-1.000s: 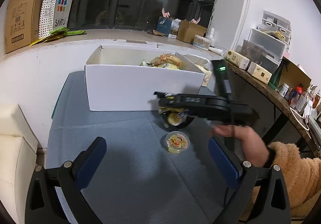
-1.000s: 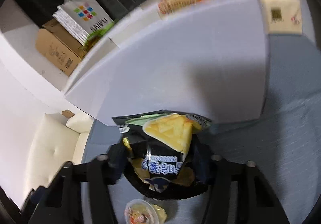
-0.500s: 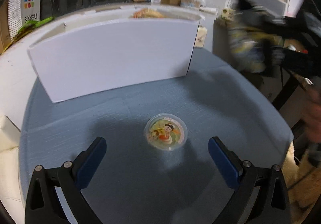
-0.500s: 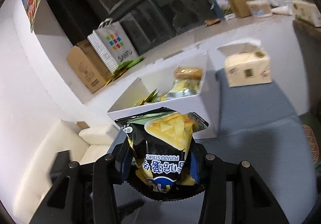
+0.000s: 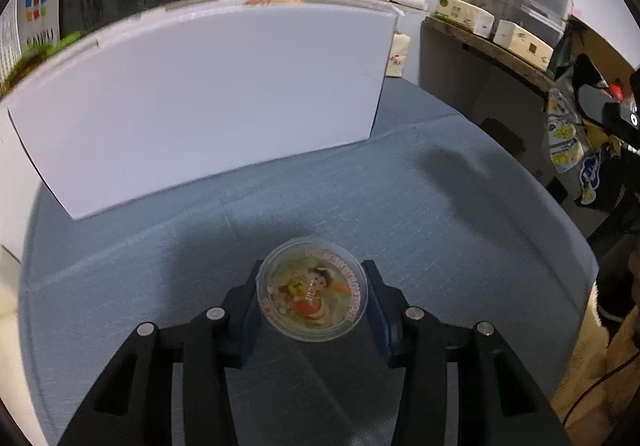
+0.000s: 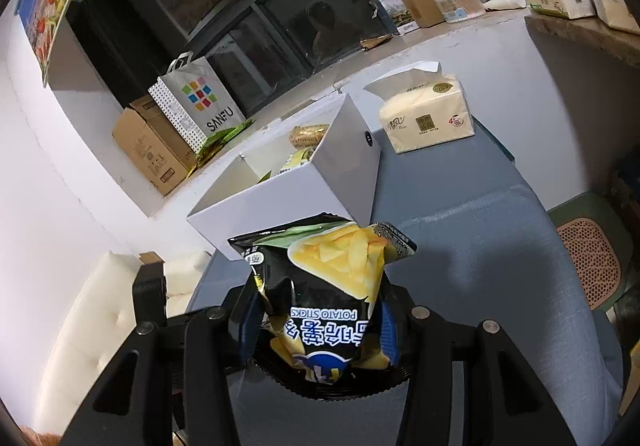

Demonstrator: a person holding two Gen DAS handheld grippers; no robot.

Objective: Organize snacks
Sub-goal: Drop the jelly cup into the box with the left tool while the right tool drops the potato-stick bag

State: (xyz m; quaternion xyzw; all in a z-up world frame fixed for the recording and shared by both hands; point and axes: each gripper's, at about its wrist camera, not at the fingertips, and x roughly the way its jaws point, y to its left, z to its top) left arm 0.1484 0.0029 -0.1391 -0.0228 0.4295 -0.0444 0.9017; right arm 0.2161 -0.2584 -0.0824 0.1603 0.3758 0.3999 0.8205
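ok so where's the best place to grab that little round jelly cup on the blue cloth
Grip the jelly cup by its round side wall just under the lid rim, coming from above with a finger on each side. It sits upright, lid flat on top, clear cloth all round. The left gripper has just been closing there, pads at its sides.

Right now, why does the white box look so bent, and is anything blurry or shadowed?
Left wrist view: the fisheye lens bows the box; a soft shadow lies on the cloth; the cup is sharp. Right wrist view: straight edges curve, and the dark window reflects a ceiling light.
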